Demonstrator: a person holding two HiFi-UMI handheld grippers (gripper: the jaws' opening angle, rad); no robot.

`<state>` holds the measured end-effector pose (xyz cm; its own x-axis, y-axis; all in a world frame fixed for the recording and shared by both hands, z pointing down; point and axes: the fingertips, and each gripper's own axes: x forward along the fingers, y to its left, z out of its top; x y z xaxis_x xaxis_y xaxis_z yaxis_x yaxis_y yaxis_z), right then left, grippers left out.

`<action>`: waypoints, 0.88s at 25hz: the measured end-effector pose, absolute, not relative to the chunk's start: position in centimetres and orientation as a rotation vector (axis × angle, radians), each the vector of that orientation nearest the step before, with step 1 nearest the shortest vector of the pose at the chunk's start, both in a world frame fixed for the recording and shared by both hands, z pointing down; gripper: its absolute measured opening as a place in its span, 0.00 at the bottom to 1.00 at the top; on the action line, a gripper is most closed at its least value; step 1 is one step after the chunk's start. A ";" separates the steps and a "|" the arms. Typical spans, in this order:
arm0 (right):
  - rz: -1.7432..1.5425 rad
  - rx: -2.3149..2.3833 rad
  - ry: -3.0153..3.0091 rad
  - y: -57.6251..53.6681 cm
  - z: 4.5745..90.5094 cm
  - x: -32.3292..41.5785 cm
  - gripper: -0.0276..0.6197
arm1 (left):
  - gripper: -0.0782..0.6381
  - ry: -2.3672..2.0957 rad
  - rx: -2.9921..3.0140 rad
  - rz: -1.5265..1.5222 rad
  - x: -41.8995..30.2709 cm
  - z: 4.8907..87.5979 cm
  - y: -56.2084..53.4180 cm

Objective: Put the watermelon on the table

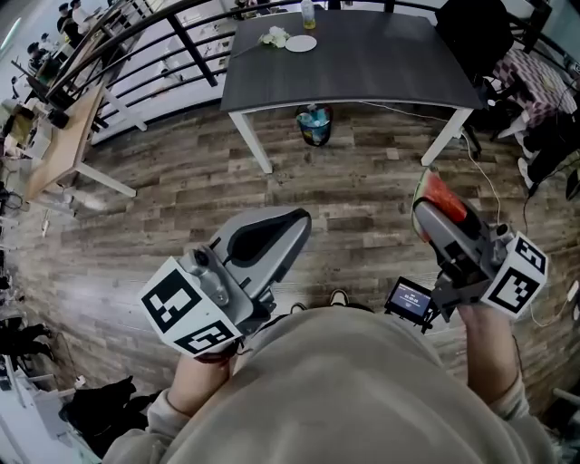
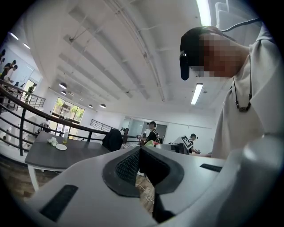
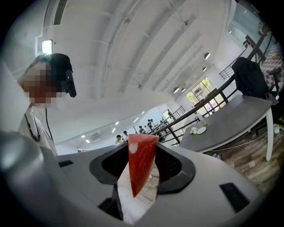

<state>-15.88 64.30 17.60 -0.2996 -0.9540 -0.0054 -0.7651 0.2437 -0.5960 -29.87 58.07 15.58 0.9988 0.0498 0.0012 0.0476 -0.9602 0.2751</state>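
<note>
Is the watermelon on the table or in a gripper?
In a gripper. The right gripper clamps the watermelon, short of the table.

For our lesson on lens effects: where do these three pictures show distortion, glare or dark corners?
Head view: the wide lens bows the table's front edge and the railing into curves. Left gripper view: the ceiling strip light blows out to plain white, and the corners go black. Right gripper view: the watermelon slice is sharp and evenly lit, without a hard shadow, while the ceiling beams curve.

Left tool [image 2: 140, 150] closed, level; right tool [image 3: 143, 153] clamps watermelon slice [image 3: 140, 170].
</note>
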 end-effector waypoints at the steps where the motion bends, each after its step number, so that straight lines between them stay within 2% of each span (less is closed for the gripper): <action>1: -0.715 -1.572 2.160 64.5 17.7 -15.6 0.35 | 0.11 0.067 2.856 0.012 -29.7 15.6 58.1; 7: -0.716 -1.547 2.144 64.8 18.8 -11.7 0.35 | 0.11 0.031 2.858 0.058 -27.1 16.6 57.9; 22: -0.638 -1.694 2.078 60.7 17.9 -8.2 0.35 | 0.11 0.176 2.836 -0.028 -22.8 17.0 50.9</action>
